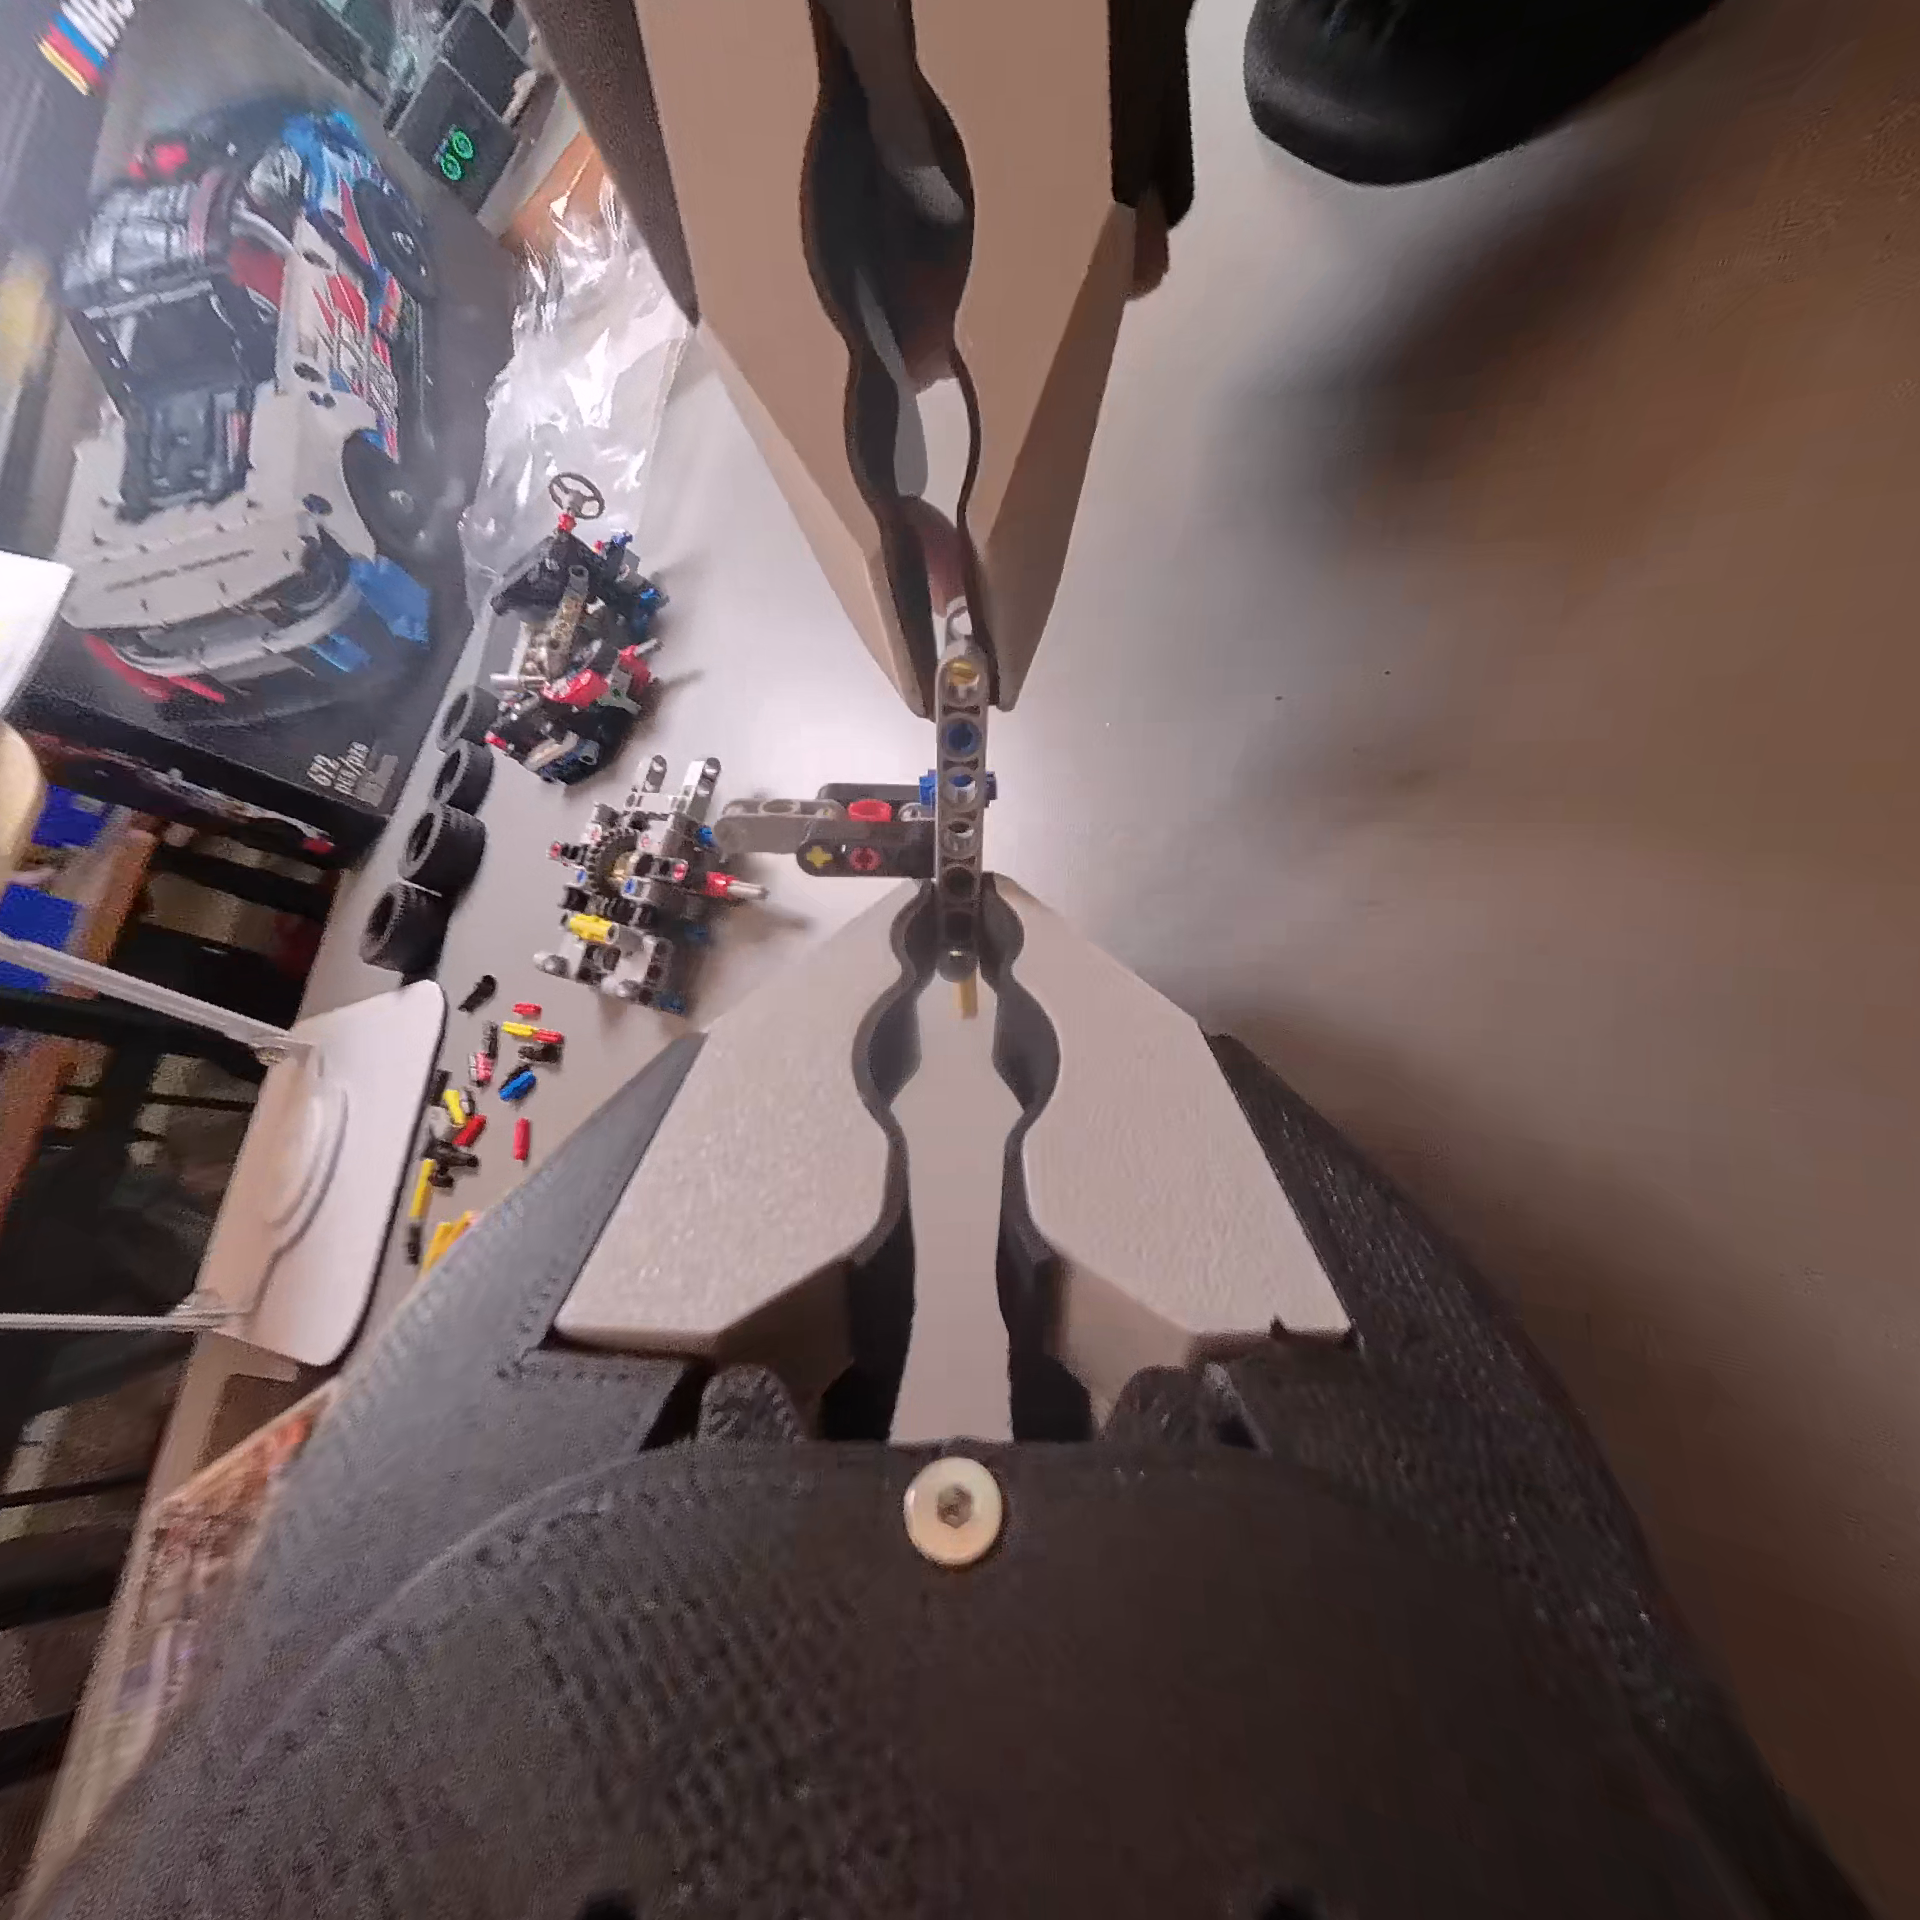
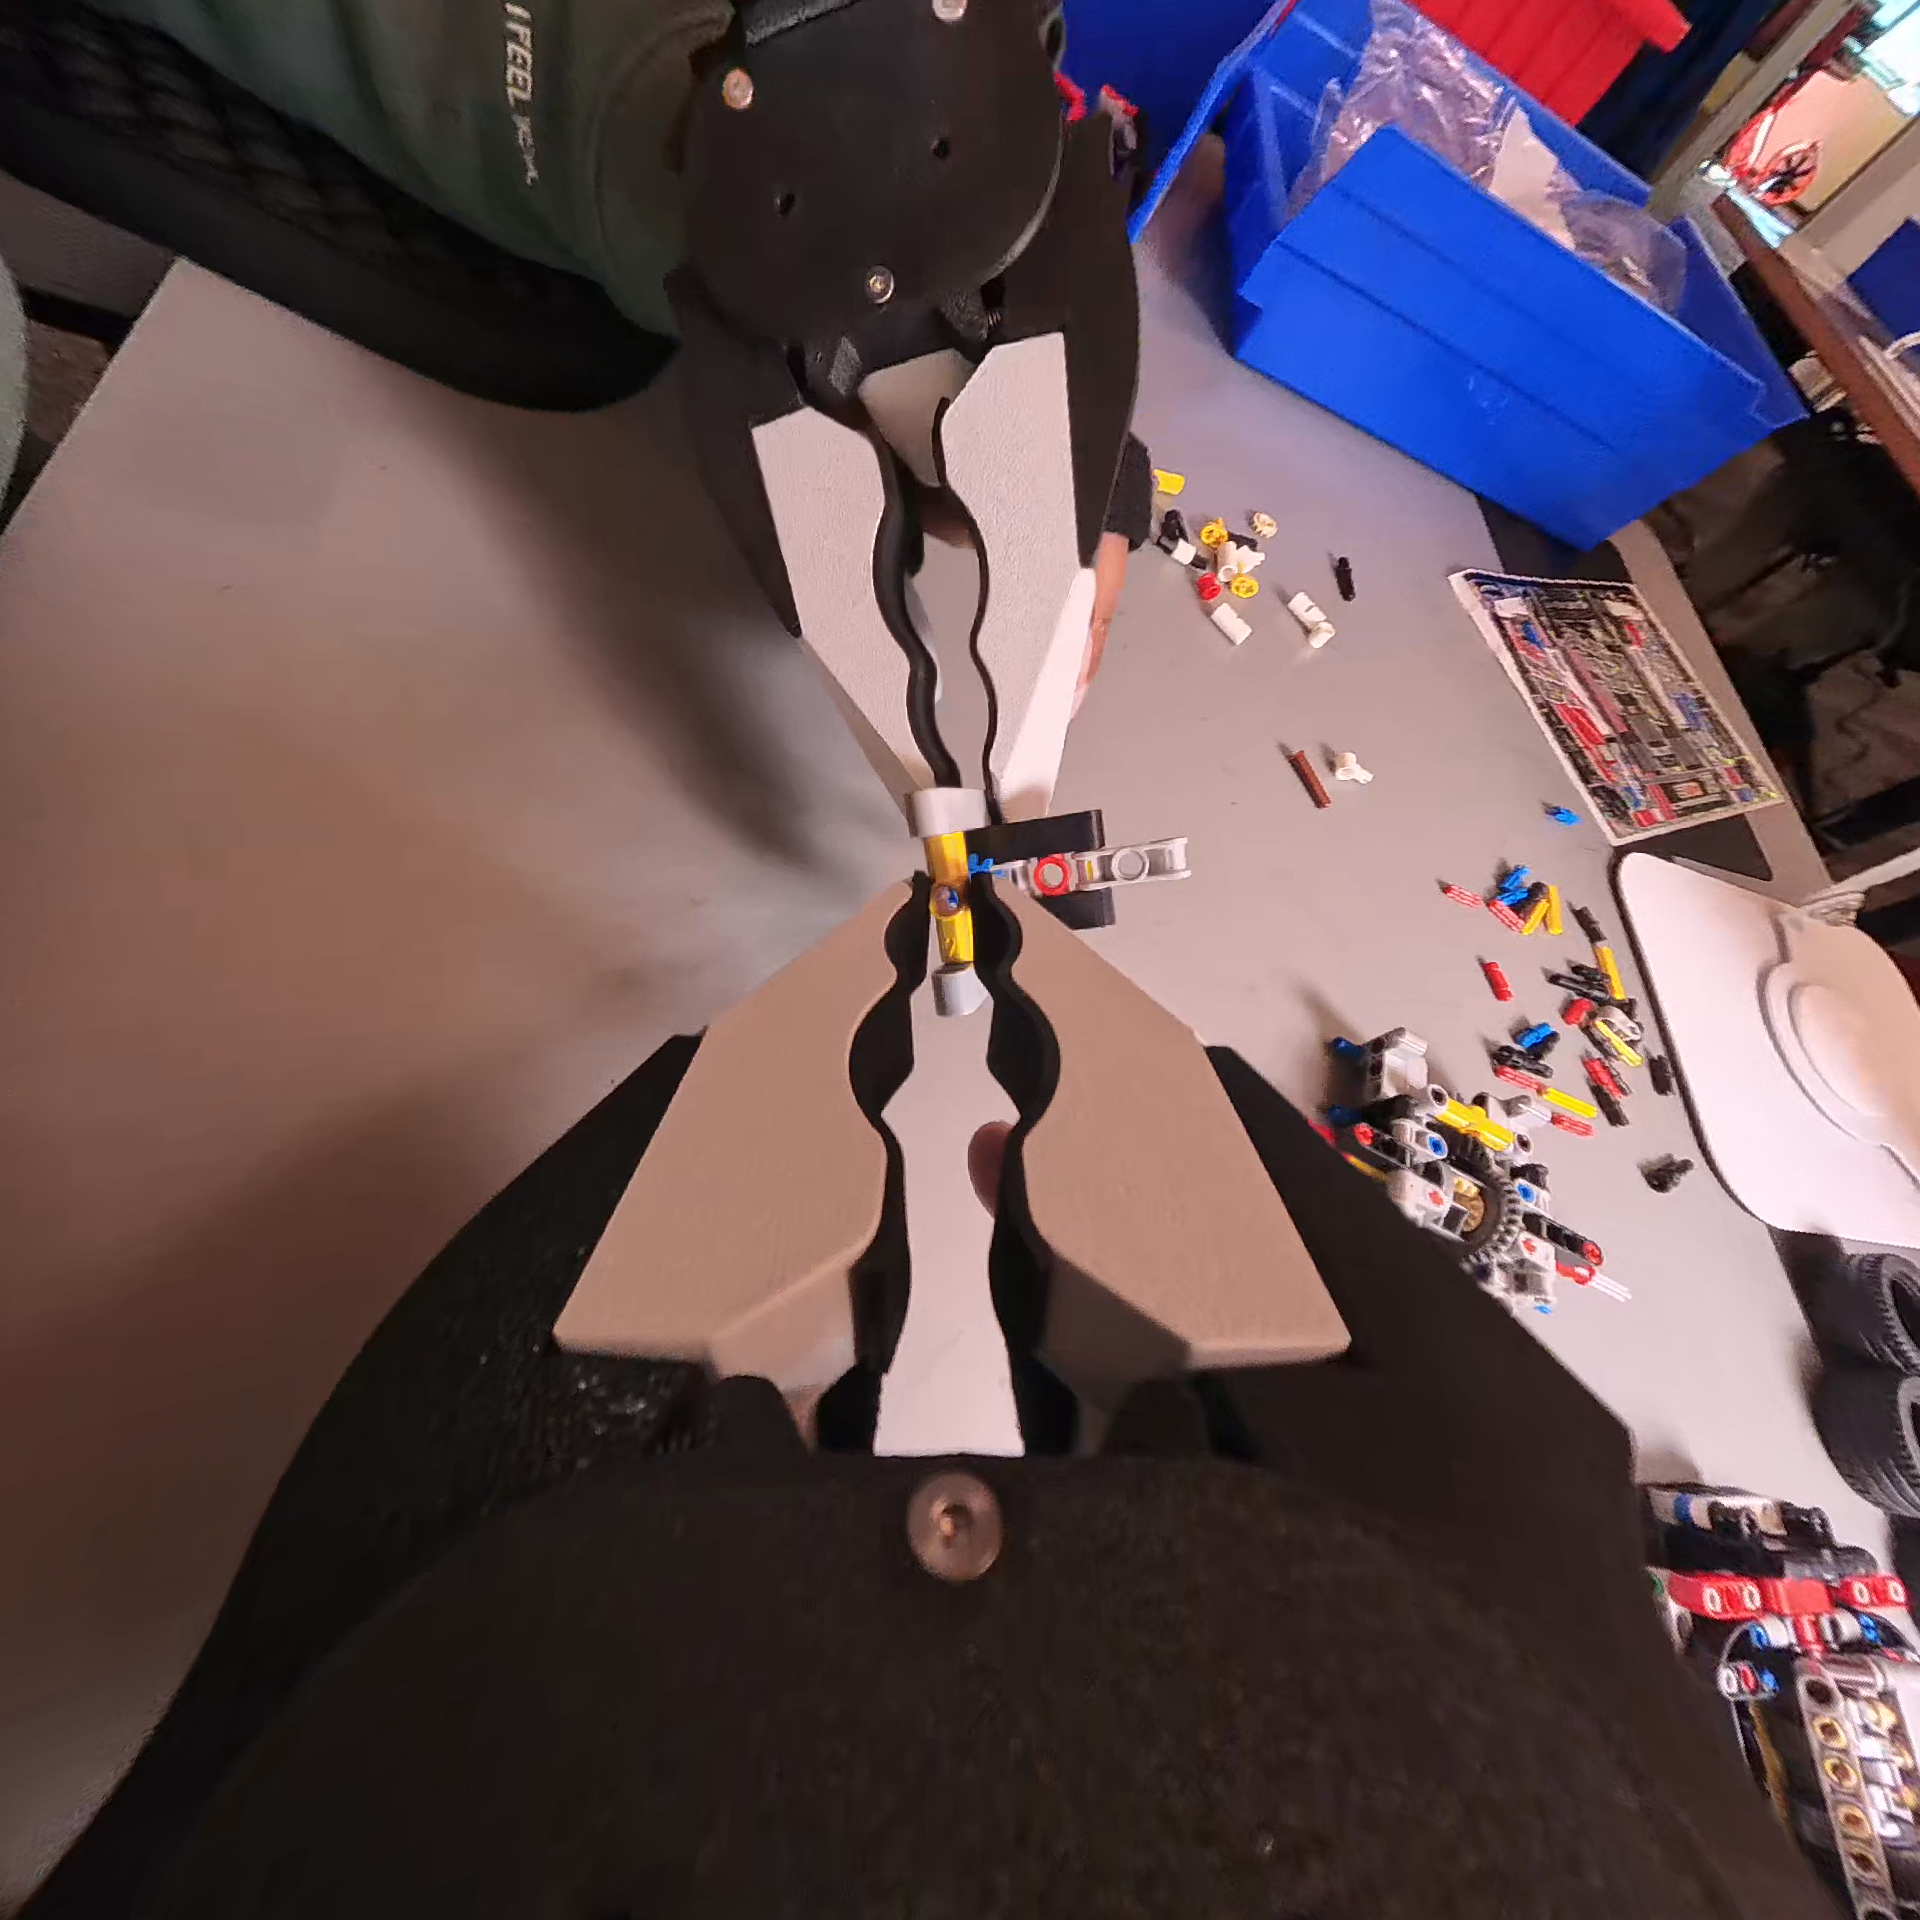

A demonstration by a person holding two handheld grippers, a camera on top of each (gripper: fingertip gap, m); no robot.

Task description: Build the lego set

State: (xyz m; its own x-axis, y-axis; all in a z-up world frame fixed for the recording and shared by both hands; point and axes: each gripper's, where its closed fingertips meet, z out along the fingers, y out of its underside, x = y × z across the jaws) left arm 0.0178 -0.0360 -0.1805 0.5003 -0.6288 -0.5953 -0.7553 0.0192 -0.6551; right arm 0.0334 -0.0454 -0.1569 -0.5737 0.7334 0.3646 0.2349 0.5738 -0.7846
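We have both grippers on one small brick assembly, held clear above the table [image 1: 1195, 582].

Our left gripper [image 1: 957, 914] pinches the near end of a grey holed beam [image 1: 957, 790], its pads pressed to the beam's two sides. A tan pin [image 1: 968, 997] pokes back from the beam into the gap between the fingers. The beam runs straight ahead from the jaws, and its far end sits in the tips of the other gripper, which comes in from the opposite side. Just left of the beam, a black block [image 1: 862, 847] with red and yellow axle holes and a grey link [image 1: 764, 821] stick out sideways.

Our right gripper [image 2: 951, 914] pinches a yellow connector [image 2: 951, 914] with a grey sleeve [image 2: 956, 989] just behind it between the fingers. Past the tips, a grey collar [image 2: 943, 810] meets the left gripper's tips. Right of the jaws project the black block [image 2: 1060, 831] and the link with a red bush [image 2: 1051, 873].

Further right lie loose pins [image 2: 1558, 997], a gear module [image 2: 1475, 1184], tyres [image 2: 1881, 1382], blue bins [image 2: 1475, 343] and a printed sheet [image 2: 1621, 696].
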